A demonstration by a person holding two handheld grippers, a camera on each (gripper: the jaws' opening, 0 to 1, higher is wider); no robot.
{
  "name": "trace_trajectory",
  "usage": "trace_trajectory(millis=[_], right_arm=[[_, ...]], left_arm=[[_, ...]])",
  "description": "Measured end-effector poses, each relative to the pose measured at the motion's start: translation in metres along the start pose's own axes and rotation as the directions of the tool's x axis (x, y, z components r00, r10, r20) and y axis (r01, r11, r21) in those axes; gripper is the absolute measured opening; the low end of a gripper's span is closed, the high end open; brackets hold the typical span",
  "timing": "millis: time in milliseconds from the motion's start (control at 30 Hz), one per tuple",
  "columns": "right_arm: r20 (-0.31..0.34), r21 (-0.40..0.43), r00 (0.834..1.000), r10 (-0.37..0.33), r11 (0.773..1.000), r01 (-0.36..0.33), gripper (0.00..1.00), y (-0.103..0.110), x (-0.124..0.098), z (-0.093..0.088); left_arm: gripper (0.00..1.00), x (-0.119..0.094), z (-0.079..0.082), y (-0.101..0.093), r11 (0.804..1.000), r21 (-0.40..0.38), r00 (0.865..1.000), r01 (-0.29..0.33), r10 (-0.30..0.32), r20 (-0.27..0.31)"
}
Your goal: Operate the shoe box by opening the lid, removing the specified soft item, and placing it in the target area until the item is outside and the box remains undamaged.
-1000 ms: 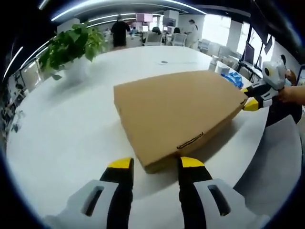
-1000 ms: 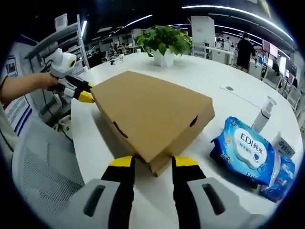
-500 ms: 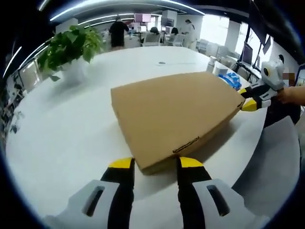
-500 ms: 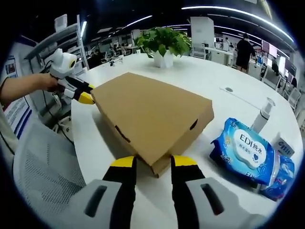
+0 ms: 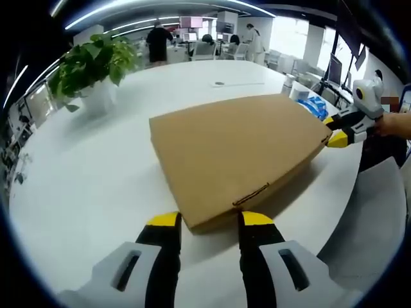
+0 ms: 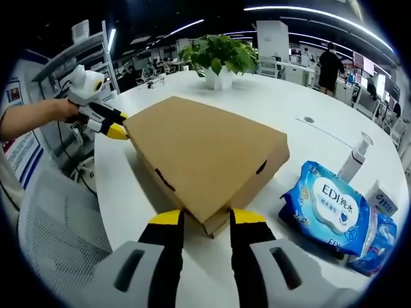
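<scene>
While the flat brown cardboard shoe box (image 5: pixel 234 151) lies closed on the round white table (image 5: pixel 83 173), one of its corners is bracketed by each gripper. In the left gripper view, the left gripper (image 5: pixel 209 220) is seen with its yellow-tipped black jaws parted, the nearest box corner sitting in the gap between the tips; whether the tips touch the cardboard cannot be told. In the right gripper view, the right gripper (image 6: pixel 200 217) is likewise held open, the opposite box corner lying between its tips (contact unclear here too). Each gripper is also caught by the other's camera at the far corner of the box: the right one (image 5: pixel 335 130) at the right edge of the left gripper view, the left one (image 6: pixel 110 124) at upper left of the right gripper view, held by a bare forearm. A blue-and-white soft pack of wet wipes (image 6: pixel 331 205) lies on the table just right of the right gripper, beside the box, with a clear pump bottle (image 6: pixel 355 157) behind it. A green potted plant in a white pot (image 5: pixel 93 67) stands well beyond the left gripper, off to its left. A grey mesh chair (image 6: pixel 54 224) sits left of the right gripper, off the table.
</scene>
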State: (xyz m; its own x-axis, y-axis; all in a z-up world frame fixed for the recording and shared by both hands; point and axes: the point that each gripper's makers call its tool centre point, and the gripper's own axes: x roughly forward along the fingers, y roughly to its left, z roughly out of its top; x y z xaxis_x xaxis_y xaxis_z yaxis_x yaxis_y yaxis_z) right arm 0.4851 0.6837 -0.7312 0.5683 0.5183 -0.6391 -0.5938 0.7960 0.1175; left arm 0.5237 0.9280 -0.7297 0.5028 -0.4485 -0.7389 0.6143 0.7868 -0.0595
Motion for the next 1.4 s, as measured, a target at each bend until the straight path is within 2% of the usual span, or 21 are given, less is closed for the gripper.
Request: trace_trajectory(millis=[667, 1400], right_arm=[[-0.013, 0.001, 1.000, -0.005, 1.000, 0.005, 0.25, -0.040, 0.016, 0.020], [-0.028, 0.001, 0.999, -0.034, 0.999, 0.034, 0.26, -0.080, 0.026, 0.032]], left_arm=[[0.34, 0.031, 0.035, 0.014, 1.000, -0.002, 1.000, 0.006, -0.006, 0.000], [0.34, 0.060, 0.067, 0.019, 1.000, -0.007, 1.000, 0.019, -0.019, 0.004]])
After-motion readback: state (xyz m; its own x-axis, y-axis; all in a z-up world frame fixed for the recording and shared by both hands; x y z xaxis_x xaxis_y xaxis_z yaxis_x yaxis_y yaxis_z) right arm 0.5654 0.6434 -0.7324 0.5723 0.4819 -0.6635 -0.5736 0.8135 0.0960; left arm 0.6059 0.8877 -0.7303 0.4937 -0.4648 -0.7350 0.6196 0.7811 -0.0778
